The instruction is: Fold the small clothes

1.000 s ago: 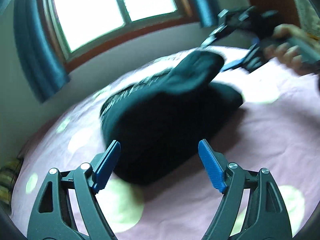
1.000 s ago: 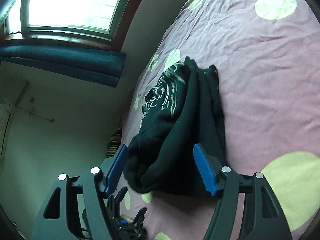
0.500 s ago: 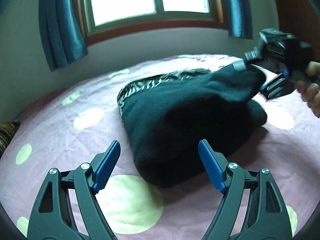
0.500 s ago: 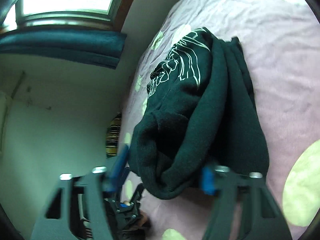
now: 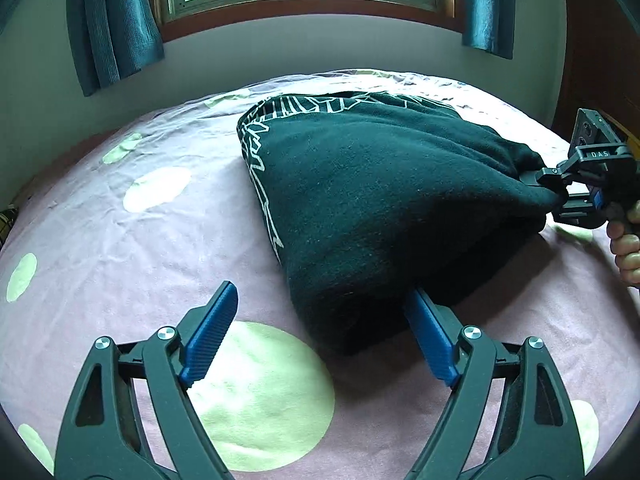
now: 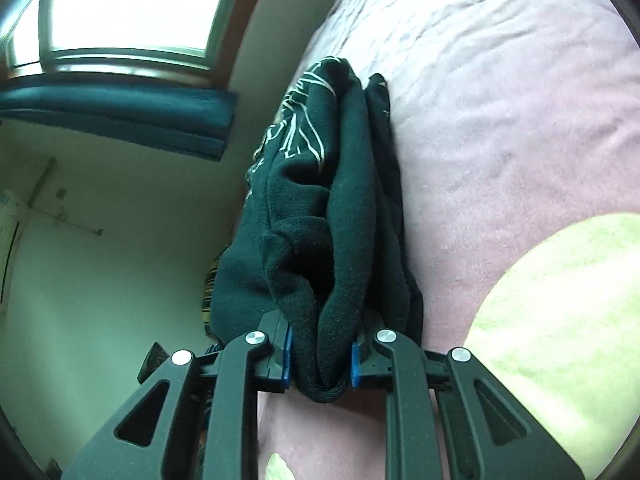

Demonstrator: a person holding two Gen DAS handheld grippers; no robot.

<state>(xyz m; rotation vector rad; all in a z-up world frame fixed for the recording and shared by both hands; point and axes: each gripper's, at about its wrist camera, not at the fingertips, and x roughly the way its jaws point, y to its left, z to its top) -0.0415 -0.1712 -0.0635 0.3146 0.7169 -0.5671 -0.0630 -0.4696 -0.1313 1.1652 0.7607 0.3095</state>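
A dark green garment point(image 5: 380, 200) with a white line print lies bunched on the pink bed sheet point(image 5: 140, 260). My right gripper point(image 6: 321, 356) has its jaws closing, and the blue pads press a thick folded edge of the garment point(image 6: 320, 220). In the left wrist view that right gripper point(image 5: 560, 196) pinches the garment's far right end and pulls it into a point. My left gripper point(image 5: 322, 292) is wide and its jaws are opening. The garment's near corner lies between its fingers without being squeezed, and cloth covers the right fingertip point(image 5: 424, 312).
The sheet point(image 6: 500, 120) carries large pale green dots. A window with teal curtains point(image 5: 108, 28) and a grey wall run behind the bed. Dark wood point(image 5: 592, 40) stands at the far right. A person's hand point(image 5: 626, 240) holds the right gripper's handle.
The right gripper has closed on the garment's bunched edge and sunk toward the bed. The left gripper has rolled level and come nearer the garment's near corner.
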